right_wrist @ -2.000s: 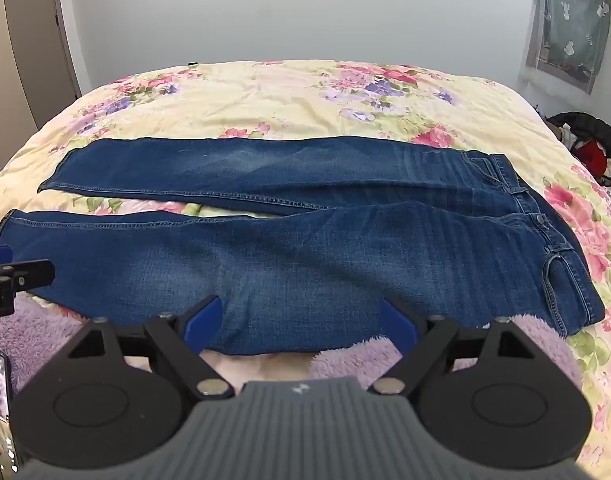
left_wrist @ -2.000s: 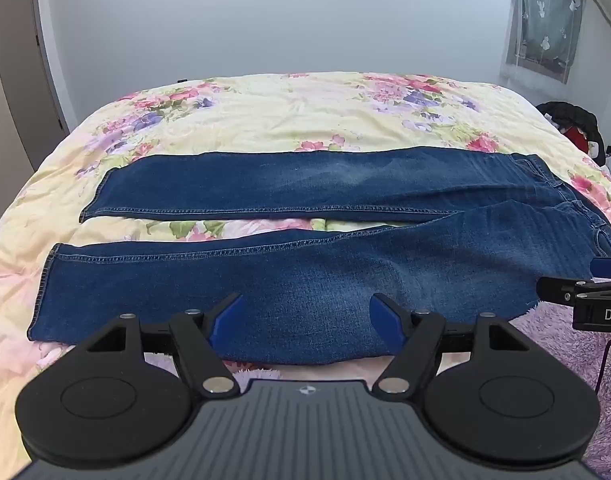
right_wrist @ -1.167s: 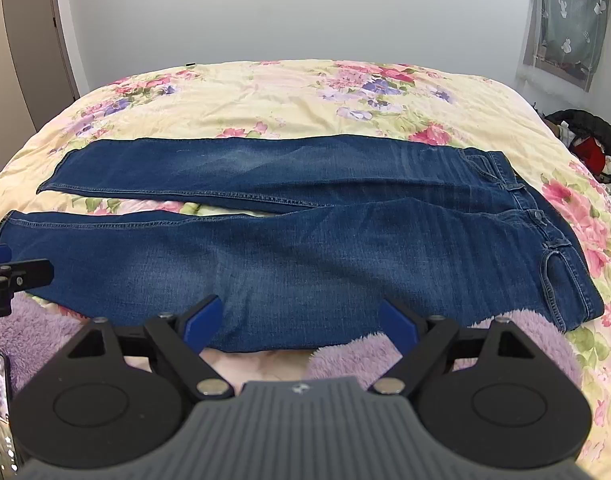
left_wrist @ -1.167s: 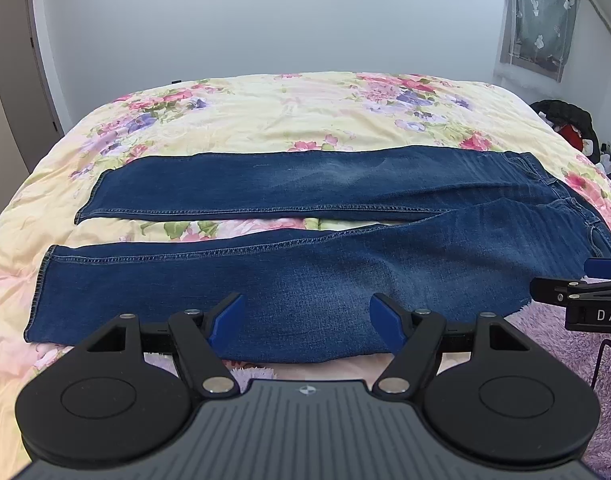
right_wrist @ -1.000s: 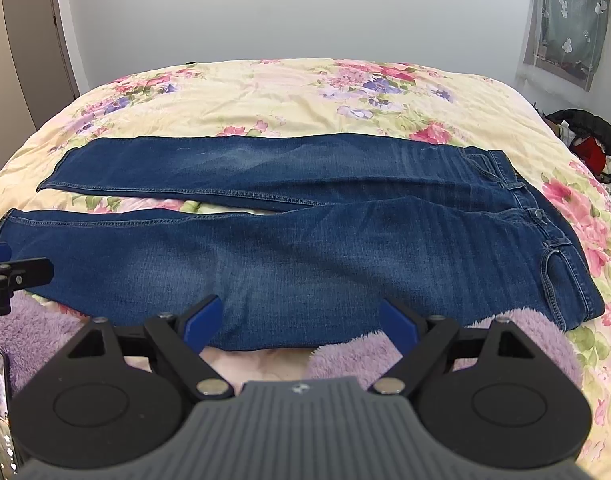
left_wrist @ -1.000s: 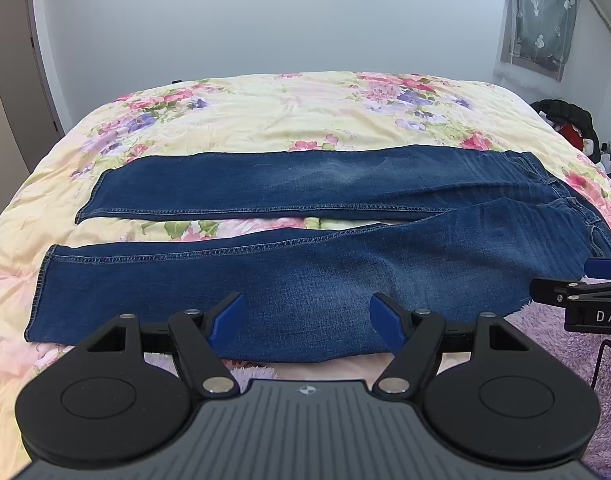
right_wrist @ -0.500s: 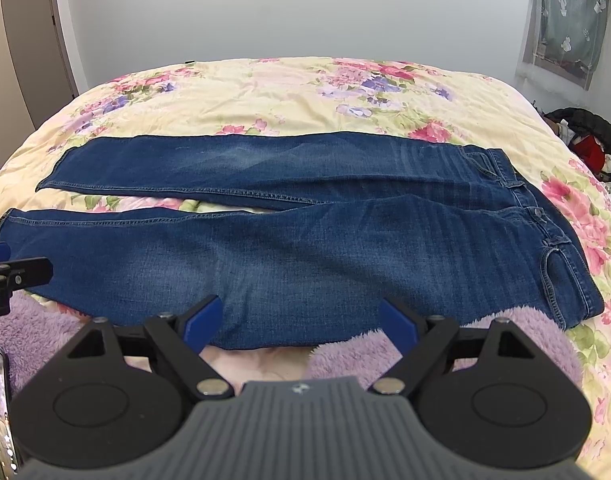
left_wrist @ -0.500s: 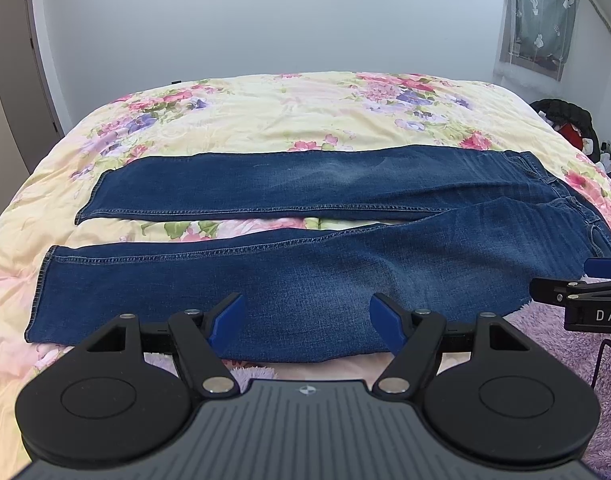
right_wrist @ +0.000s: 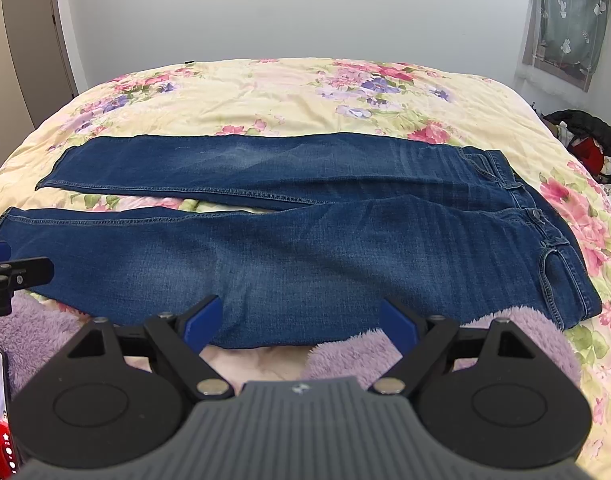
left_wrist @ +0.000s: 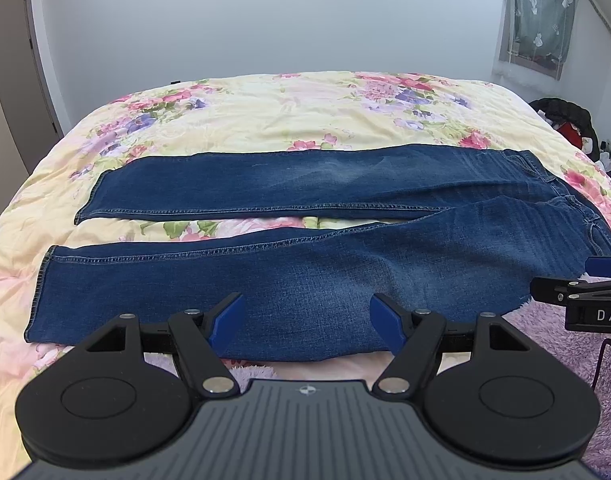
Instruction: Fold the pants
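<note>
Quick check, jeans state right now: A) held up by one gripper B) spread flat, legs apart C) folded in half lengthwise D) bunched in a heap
B: the jeans lie flat on the floral bedspread, a strip of bedspread showing between the two legs; left gripper and right gripper are both open and hold nothing.

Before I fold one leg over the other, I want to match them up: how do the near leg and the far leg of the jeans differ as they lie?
The near leg reaches further left than the far leg, so its hem sticks out past the far leg's. The near leg's thigh shows creases; the far leg lies smoother. They spread apart toward the hems, baring the floral bedspread, and meet at the crotch. Both lie flat, unfolded, same dark denim.
</note>
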`<state>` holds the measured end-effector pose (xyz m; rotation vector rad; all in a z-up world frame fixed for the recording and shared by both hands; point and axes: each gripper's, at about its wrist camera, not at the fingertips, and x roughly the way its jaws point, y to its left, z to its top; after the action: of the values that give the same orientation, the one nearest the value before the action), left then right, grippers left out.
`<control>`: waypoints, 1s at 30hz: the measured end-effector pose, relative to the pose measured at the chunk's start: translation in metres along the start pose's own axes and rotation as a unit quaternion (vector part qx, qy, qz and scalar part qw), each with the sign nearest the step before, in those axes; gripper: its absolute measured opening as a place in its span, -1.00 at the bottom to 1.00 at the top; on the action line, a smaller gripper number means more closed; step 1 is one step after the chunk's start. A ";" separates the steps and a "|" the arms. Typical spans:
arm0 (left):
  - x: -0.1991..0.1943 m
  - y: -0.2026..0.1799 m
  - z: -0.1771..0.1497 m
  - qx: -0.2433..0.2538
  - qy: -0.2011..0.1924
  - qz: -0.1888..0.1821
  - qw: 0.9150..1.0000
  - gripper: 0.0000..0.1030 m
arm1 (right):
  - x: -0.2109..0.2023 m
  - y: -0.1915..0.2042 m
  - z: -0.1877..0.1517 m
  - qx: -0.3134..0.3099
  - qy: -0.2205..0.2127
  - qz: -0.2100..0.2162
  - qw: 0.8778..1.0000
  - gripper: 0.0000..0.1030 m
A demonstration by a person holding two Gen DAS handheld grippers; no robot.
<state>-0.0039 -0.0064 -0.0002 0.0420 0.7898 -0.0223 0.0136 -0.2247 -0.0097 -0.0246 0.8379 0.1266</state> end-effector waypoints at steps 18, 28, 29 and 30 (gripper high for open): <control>0.002 -0.002 0.000 0.005 0.002 0.000 1.000 0.62 | 0.002 -0.002 -0.003 -0.003 0.005 -0.003 1.000 0.59; 0.002 -0.003 0.000 0.006 0.003 -0.002 1.000 0.62 | 0.003 -0.001 -0.001 -0.002 0.006 -0.007 1.000 0.59; 0.002 -0.003 0.000 0.007 0.004 -0.002 1.000 0.62 | 0.004 -0.002 -0.001 -0.003 0.007 -0.008 1.000 0.59; 0.003 -0.002 0.000 0.007 0.003 -0.002 1.000 0.62 | 0.004 -0.002 -0.001 -0.003 0.007 -0.009 1.000 0.59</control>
<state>-0.0019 -0.0089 -0.0018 0.0530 0.7958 -0.0316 0.0157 -0.2268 -0.0135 -0.0389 0.8511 0.1118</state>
